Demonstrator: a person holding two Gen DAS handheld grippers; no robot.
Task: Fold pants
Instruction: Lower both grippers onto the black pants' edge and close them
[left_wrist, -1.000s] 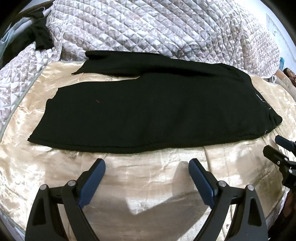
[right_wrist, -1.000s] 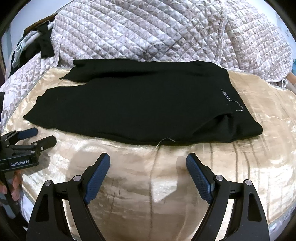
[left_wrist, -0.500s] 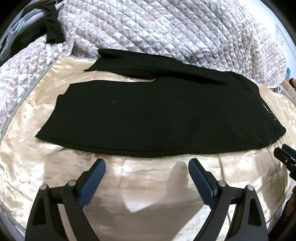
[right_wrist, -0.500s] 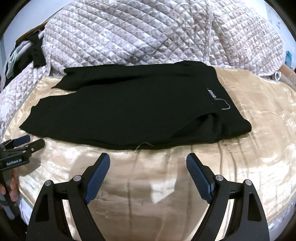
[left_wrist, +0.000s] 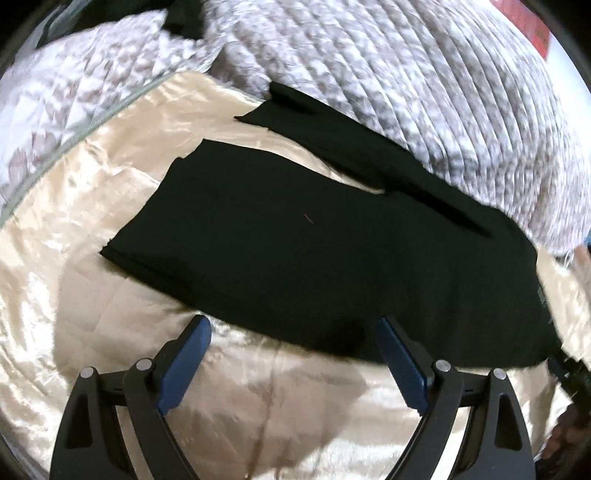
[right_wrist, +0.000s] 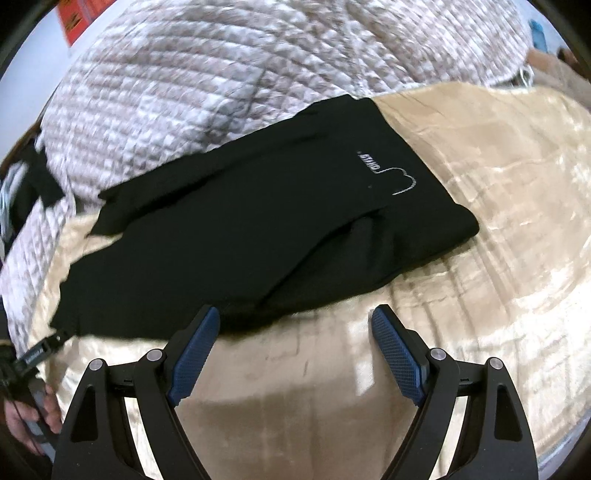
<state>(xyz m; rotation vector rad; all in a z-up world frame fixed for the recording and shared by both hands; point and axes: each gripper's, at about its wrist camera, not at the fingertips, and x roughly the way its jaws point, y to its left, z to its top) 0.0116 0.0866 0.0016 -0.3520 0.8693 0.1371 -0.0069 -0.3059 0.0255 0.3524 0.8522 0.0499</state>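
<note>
Item: black knit pants (left_wrist: 332, 251), laid flat and lengthwise on a glossy cream satin bedspread (left_wrist: 92, 206); far leg edge resting against a bunched grey-and-white quilted blanket (left_wrist: 388, 74); the two legs lie side by side with a narrow wedge of bedspread showing between them toward the hems; waistband end, marked by a small white printed logo (right_wrist: 373, 166), lies to the right.

Left tongs (left_wrist: 293, 334): spread wide, holding nothing; tips just short of the near edge of the near leg.

Right tongs (right_wrist: 295, 323): likewise spread and empty; left blue pad at the fabric's near edge, right pad over bare bedspread; seen at the right margin of the left view as well.

Change noted: against half a second ago, both cameras sit lower and closer to the garment, each view tilted and motion-blurred; the near hem that lay well ahead of the pads now meets them; the pants themselves unmoved, no new crease or lift.

Reading: both tools in descent toward the near long edge; grasp not yet made; folding proper not begun; probable first fold, near leg over far leg, which needs both tongs closing on that edge together.
</note>
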